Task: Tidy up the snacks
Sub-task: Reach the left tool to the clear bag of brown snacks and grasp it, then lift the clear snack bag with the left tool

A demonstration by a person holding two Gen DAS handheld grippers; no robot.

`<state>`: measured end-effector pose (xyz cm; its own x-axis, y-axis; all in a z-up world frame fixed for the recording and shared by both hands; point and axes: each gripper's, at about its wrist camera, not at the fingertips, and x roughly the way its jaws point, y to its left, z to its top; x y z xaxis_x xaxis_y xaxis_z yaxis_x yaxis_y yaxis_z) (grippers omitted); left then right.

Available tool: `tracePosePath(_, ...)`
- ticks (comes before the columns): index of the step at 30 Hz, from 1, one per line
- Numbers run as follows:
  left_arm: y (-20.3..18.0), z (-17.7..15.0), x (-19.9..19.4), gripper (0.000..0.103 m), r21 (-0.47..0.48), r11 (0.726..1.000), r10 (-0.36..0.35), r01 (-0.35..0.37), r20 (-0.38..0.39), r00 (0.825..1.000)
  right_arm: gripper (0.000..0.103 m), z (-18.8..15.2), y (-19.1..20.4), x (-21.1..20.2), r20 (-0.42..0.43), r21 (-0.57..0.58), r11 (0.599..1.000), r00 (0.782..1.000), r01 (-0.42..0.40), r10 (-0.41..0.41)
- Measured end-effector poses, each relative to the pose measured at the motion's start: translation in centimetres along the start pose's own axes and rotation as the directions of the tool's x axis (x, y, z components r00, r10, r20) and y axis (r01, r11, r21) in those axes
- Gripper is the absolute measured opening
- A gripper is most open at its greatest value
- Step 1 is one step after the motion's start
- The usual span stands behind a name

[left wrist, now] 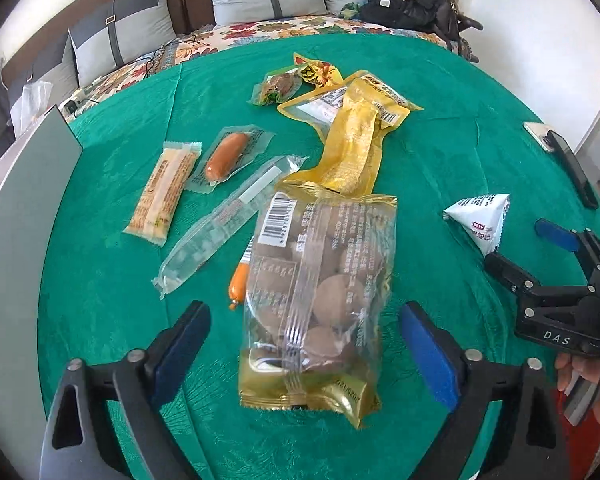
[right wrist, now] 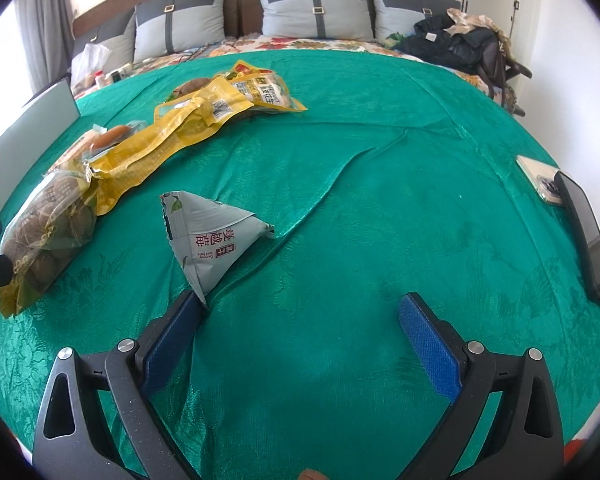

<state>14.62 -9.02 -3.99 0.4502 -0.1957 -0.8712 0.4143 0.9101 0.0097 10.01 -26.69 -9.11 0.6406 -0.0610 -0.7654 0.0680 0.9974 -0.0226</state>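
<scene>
1. Green cloth (left wrist: 440, 152) on the bed; phone (right wrist: 588, 236) at the right edge, pillows (right wrist: 316, 8) behind. Yellow pouch (left wrist: 352, 148) and sausage (left wrist: 226, 156) crowd the cookie bag (left wrist: 320, 280).
2. Cookie bag clear with gold ends, brown rounds inside.
3. Left gripper (left wrist: 304, 344) jaws apart, bag between them, untouched. Right gripper (right wrist: 300, 332) jaws apart; triangle pack (right wrist: 212, 236) tip at its left jaw.

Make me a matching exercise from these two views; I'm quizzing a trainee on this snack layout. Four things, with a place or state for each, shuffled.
Things:
1. bag of brown round snacks
2. triangular white pouch
3. long yellow packet
4. left gripper

Places or states:
A. open
B. touching the right gripper's left finger
C. between the left gripper's fingers
D. beyond the bag, toward the pillows

Pairs: 1-C, 2-B, 3-D, 4-A
</scene>
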Motion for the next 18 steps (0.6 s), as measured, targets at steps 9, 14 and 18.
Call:
tracePosePath(9,3.5,-4.9,-5.6,0.056,-0.163,0.985,-0.046,0.059,0.087,0.995,0.101,-0.1,0.0,0.0,0.003,-0.002,1.000,1.000,-0.001,0.001)
tracePosePath(14,9.7,-8.4,-7.4,0.058,-0.300,0.954,0.046,-0.011,0.108,0.993,0.101,-0.1,0.0,0.0,0.003,-0.002,1.000,1.000,-0.001,0.001)
tracePosePath(18,12.1,-10.4,-5.1,0.078,-0.345,0.937,0.096,-0.058,0.094,0.991,0.101,-0.1,0.0,0.0,0.004,-0.001,1.000,1.000,-0.001,0.001)
